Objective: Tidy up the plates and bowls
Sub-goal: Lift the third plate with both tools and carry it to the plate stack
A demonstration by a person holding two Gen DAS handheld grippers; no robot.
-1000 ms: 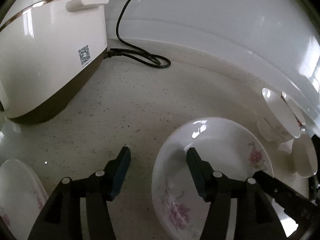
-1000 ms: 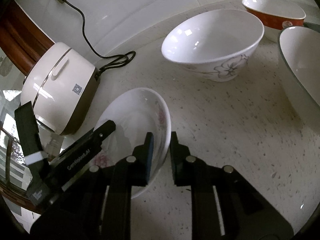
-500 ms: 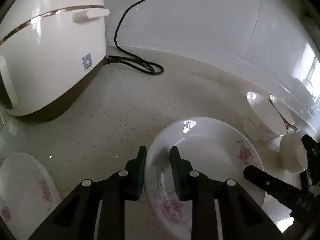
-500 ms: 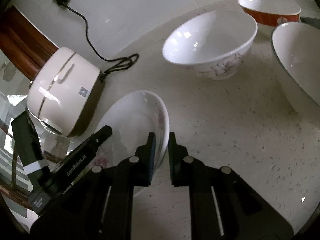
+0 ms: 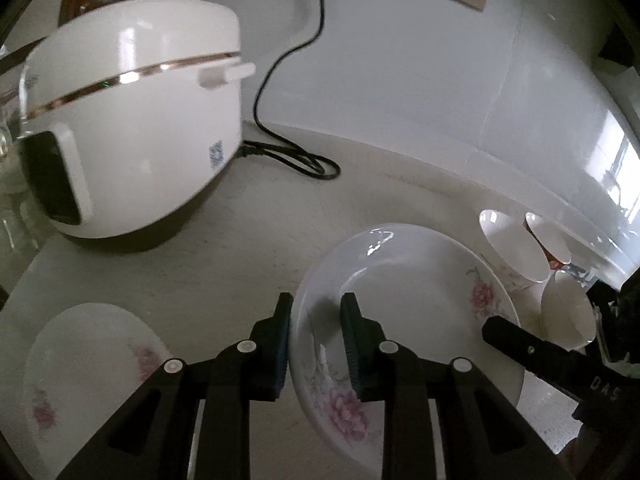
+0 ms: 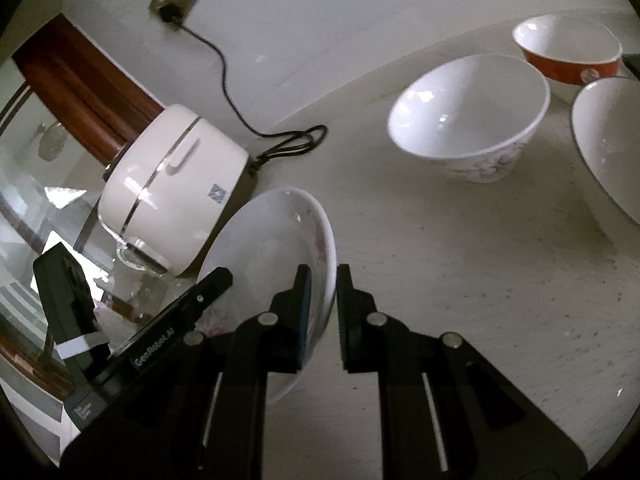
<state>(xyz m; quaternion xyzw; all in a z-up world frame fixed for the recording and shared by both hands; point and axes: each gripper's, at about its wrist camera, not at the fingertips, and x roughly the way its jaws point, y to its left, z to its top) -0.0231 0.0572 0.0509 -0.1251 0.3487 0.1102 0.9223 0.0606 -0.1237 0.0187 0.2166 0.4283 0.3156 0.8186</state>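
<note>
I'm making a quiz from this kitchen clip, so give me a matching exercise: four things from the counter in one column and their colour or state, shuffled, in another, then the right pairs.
Things:
1. rice cooker
2. flowered plate
3. far small bowl
4. second flowered plate

States:
A. orange-red outside
B. gripped at opposite rims by both grippers
C. lying flat on the counter, untouched
D. plugged into the wall by a black cord

Pairs: 1-D, 2-B, 3-A, 4-C

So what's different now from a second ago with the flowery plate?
The left tool was open around the flowery plate's rim a second ago; it has since closed on that rim. The right tool was already clamped on the opposite edge and stayed so. The plate looks lifted and tilted off the counter. The rice cooker, the second plate and the bowls stayed put.
</note>
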